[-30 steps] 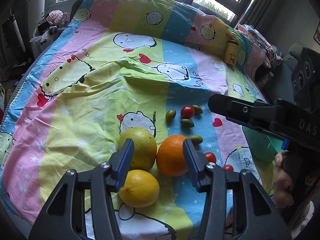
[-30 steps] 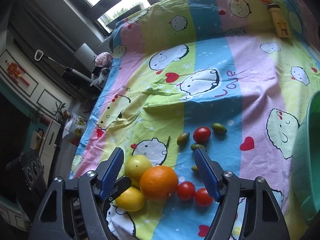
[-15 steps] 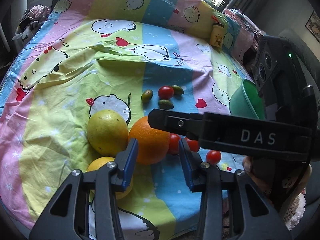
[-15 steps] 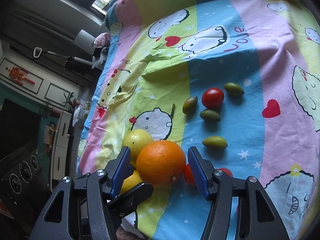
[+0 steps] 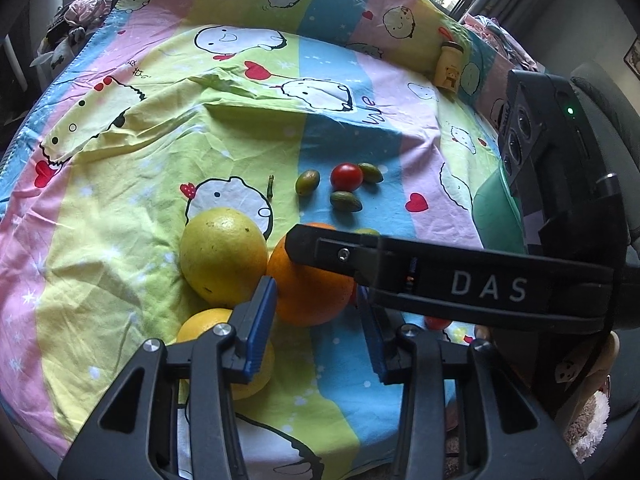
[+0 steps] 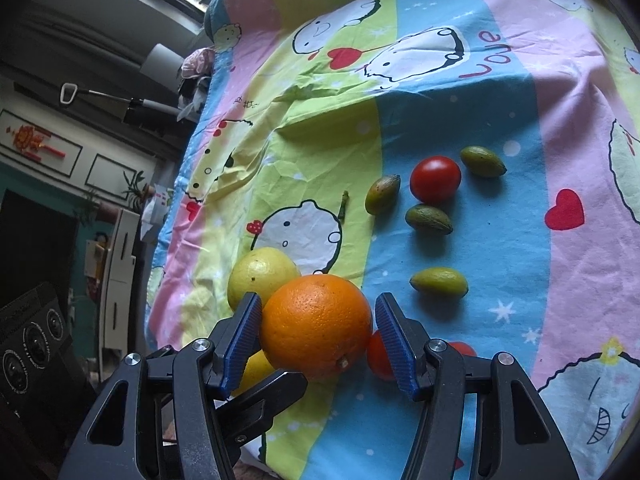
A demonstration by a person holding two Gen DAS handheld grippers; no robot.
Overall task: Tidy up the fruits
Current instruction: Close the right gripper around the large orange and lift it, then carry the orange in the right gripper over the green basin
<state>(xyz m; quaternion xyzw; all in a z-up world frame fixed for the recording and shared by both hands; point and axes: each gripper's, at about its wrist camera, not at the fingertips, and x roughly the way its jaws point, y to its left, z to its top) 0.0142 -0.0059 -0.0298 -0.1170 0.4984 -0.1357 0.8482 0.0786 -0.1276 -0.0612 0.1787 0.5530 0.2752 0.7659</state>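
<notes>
1. Left wrist view: your left gripper point(image 5: 316, 322) stands apart and empty, having just narrowed; the orange point(image 5: 310, 280) lies just ahead on the bedsheet point(image 5: 120, 240), against the pomelo point(image 5: 222, 254)
2. Right wrist view: your right gripper point(image 6: 320, 336), nearer, brackets the orange point(image 6: 316, 326), jaws just narrowed; whether both pads touch, I cannot tell. Only here the far olive point(image 6: 439, 282) shows whole

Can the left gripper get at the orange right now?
Probably not cleanly. The right gripper already brackets the orange, its jaws just closed in around it, and its finger crosses in front of the left gripper. The yellow fruit also crowds the orange's left side.
</notes>
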